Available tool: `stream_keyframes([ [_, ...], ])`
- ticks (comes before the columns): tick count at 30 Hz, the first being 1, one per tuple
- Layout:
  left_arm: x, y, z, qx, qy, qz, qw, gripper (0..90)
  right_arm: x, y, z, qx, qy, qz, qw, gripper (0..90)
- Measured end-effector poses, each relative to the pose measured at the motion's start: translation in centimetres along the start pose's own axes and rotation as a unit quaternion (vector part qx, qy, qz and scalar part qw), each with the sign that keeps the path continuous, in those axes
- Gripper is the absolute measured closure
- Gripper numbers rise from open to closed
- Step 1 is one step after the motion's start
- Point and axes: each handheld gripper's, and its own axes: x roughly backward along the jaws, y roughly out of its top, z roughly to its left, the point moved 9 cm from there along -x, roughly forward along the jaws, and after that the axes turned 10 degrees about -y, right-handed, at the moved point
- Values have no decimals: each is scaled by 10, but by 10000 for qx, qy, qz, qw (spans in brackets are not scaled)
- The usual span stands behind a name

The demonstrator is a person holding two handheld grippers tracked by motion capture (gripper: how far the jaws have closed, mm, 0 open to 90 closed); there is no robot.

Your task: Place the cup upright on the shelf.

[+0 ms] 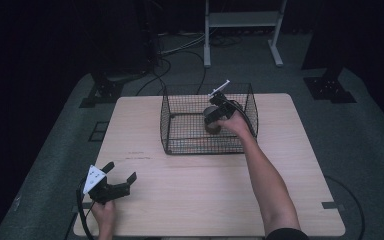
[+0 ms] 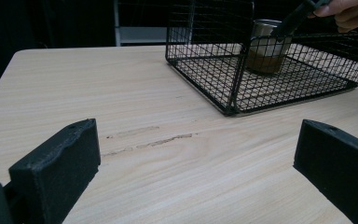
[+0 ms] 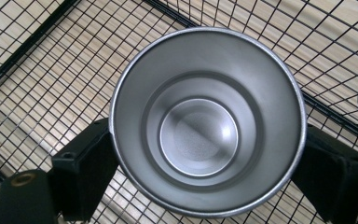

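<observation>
I've got the right gripper (image 1: 214, 116) straddling the cup (image 3: 207, 121), which stands upright in the basket (image 1: 180, 107), jaws at its sides though contact is unclear, while the left gripper (image 1: 122, 172) idles wide open and empty over the worktop (image 1: 205, 190).

A: What is seen ahead of the left gripper (image 2: 191, 172)?

B: Its two black jaws are held wide apart just above the wooden table (image 2: 98, 88), with nothing between them.

A: And farther off?

B: A black wire basket (image 2: 233, 88) is set ahead and to the right. A metal cup (image 2: 266, 46) is stood upright inside it, and the other gripper (image 2: 294, 18), held in a hand (image 2: 349, 11), is lowered at the cup's rim.
</observation>
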Motion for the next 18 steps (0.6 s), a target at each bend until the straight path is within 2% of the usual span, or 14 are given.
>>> stream_keyframes([
  [15, 1, 0, 0, 14, -8, -13, 10000, 0, 4, 2, -2, -85, 54, -116, 9999, 116],
  [18, 1, 0, 0, 13, -7, -11, 10000, 0, 7, 4, -2, -168, 83, -201, 9996, 109],
])
